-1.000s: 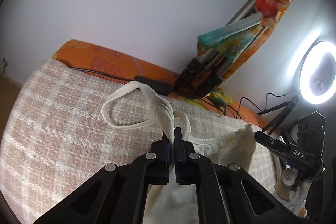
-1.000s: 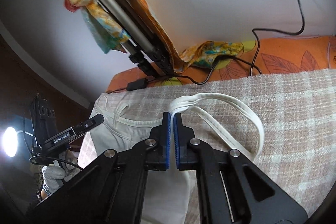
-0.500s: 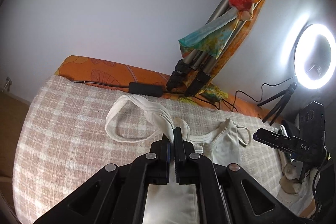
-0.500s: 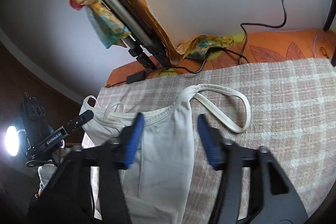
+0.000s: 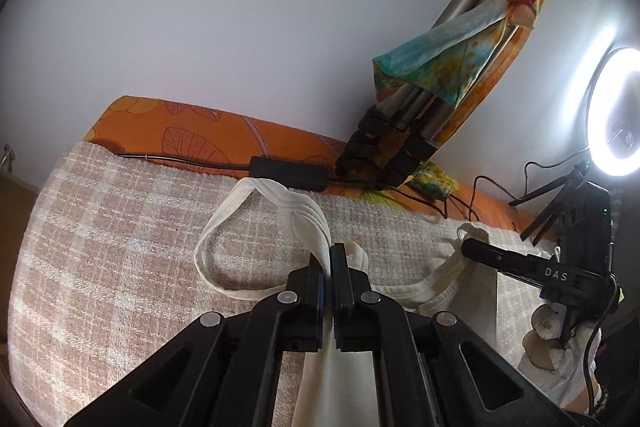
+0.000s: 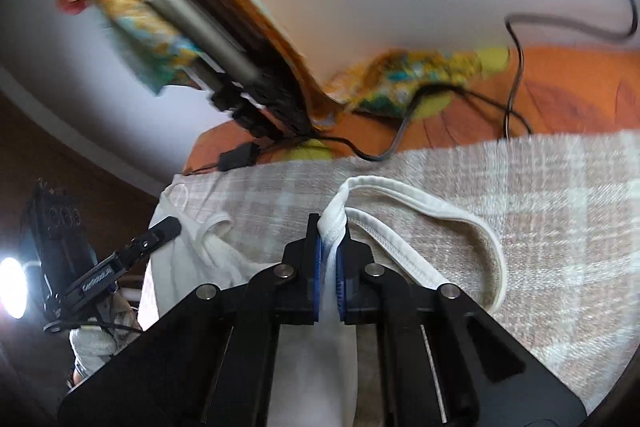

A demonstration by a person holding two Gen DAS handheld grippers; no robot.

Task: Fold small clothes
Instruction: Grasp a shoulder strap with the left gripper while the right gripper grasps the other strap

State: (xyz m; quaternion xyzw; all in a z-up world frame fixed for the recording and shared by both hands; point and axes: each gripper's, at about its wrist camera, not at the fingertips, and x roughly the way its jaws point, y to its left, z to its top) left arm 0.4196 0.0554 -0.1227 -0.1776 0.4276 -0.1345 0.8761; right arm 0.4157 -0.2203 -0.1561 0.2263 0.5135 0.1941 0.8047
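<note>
The left gripper is clamped on a bunched shoulder strap of the white tank top, the fabric pinched between its closed jaws and hanging down below them. The right gripper likewise pinches the garment's other strap, its blue-padded jaws closed tight on the gathered white fabric. Each strap loops outward from its grip and rests on the checked beige blanket that covers the surface; the top's neckline stretches between the two grippers over this blanket. Just beyond the garment, a black cable with an inline adapter box lies along the blanket's far edge, against an orange leaf-patterned cushion. Behind that, a folded tripod leans against the pale wall, with a colourful patterned cloth draped over it. Off to the side, a lit ring light stands on a small stand. The right wrist view is blurred.
</note>
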